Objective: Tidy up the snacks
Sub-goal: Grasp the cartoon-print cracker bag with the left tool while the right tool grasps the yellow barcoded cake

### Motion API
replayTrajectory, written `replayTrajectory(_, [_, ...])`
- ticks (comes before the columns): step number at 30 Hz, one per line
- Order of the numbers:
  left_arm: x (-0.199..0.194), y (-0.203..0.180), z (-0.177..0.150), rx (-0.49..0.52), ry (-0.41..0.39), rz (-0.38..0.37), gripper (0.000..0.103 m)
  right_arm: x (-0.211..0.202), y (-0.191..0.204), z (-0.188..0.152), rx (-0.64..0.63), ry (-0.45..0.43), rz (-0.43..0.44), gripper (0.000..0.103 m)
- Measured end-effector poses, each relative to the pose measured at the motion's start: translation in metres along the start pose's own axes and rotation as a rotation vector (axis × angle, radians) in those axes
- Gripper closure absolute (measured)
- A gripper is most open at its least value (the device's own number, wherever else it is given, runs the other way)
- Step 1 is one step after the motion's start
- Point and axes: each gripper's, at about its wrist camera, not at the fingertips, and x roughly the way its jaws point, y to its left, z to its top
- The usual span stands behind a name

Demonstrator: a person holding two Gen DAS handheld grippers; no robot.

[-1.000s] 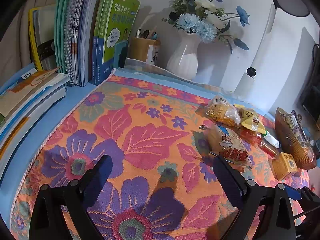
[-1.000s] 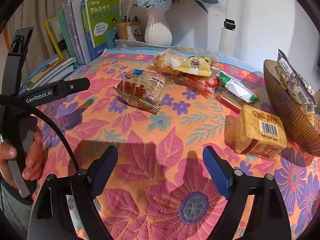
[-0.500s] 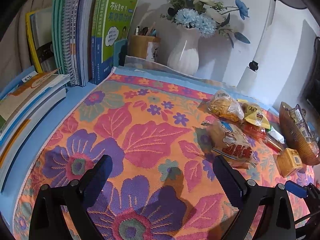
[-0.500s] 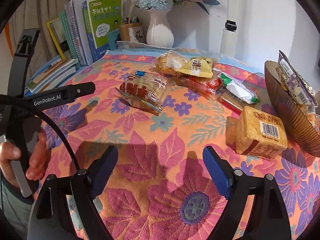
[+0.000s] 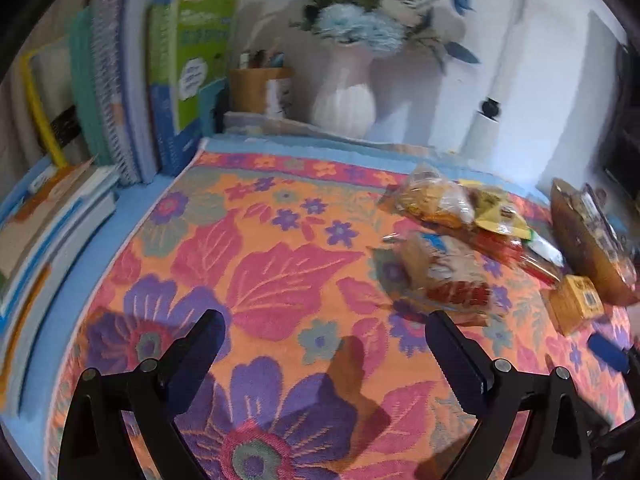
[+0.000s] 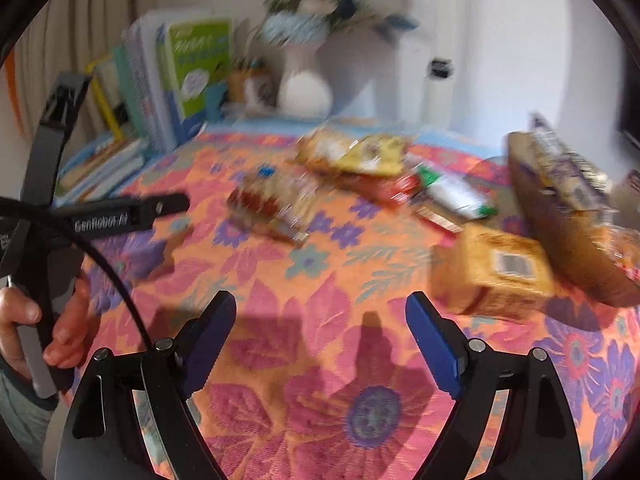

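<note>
Hovering spread and empty, right gripper (image 6: 320,332) may shove the biscuit pack (image 6: 496,276) against the basket (image 6: 560,248); left gripper (image 5: 324,344) likewise spread.

Black tongs (image 6: 320,332) with blue pads (image 6: 434,344), silver screws, black cable, white "GenRobot.AI" lettering

Blurred snack packets (image 5: 448,216), seemingly beside basket (image 5: 580,244)

Both views have swung slightly, so the snacks (image 6: 360,184) now show blurred, their places on the cloth unchanged.
</note>
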Motion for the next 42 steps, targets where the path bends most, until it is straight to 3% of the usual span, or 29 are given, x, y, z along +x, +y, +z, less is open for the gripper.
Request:
replayTrajectory(3, [-0.003, -0.013, 0.015, 0.072, 0.011, -0.046, 0.004, -0.018, -0.018, -0.001, 0.092, -0.093, 0.016, 0.002])
replayTrajectory(5, [0.003, -0.023, 0.029, 0.115, 0.042, -0.105, 0.004, -0.023, -0.03, 0.0, 0.144, -0.124, 0.014, 0.0])
replayTrajectory(8, [0.025, -0.037, 0.047, 0.132, 0.113, -0.195, 0.002, -0.018, -0.042, 0.004, 0.201, -0.103, 0.051, 0.0])
replayTrajectory(10, [0.048, -0.053, 0.052, 0.175, 0.208, -0.234, 0.002, -0.014, -0.046, 0.005, 0.228, -0.078, 0.062, 0.0])
replayTrajectory(14, [0.066, -0.077, 0.049, 0.194, 0.225, -0.243, 0.002, -0.006, -0.054, 0.005, 0.273, -0.045, 0.066, 0.0])
replayTrajectory(16, [0.077, -0.087, 0.045, 0.213, 0.231, -0.195, 0.003, -0.005, -0.059, 0.004, 0.302, -0.042, 0.06, 0.0])
replayTrajectory(17, [0.081, -0.092, 0.041, 0.227, 0.224, -0.159, 0.011, -0.006, -0.062, 0.003, 0.319, -0.049, 0.052, 0.0])
replayTrajectory(18, [0.084, -0.093, 0.038, 0.234, 0.222, -0.14, 0.034, -0.01, -0.067, 0.001, 0.346, -0.066, 0.042, 0.0])
replayTrajectory(24, [0.06, -0.063, 0.038, 0.132, 0.194, -0.173, 0.04, -0.013, -0.106, -0.009, 0.55, -0.095, 0.037, 0.0])
replayTrajectory(29, [0.04, -0.035, 0.016, 0.08, 0.091, -0.17, 0.04, 0.007, -0.142, -0.021, 0.749, 0.017, 0.067, 0.0])
replayTrajectory(31, [0.041, -0.032, 0.013, 0.053, 0.101, -0.166, 0.04, 0.005, -0.142, -0.014, 0.724, 0.018, 0.03, 0.0])
replayTrajectory(34, [0.032, -0.036, 0.016, 0.055, 0.006, -0.128, 0.04, 0.019, -0.138, 0.0, 0.614, 0.118, -0.06, 0.0])
replayTrajectory(36, [0.029, -0.039, 0.013, 0.077, 0.0, -0.107, 0.04, 0.033, -0.134, 0.009, 0.542, 0.183, -0.075, 0.0])
replayTrajectory(42, [0.026, -0.042, 0.012, 0.102, -0.001, -0.124, 0.04, 0.068, -0.115, 0.024, 0.349, 0.233, -0.191, 0.0])
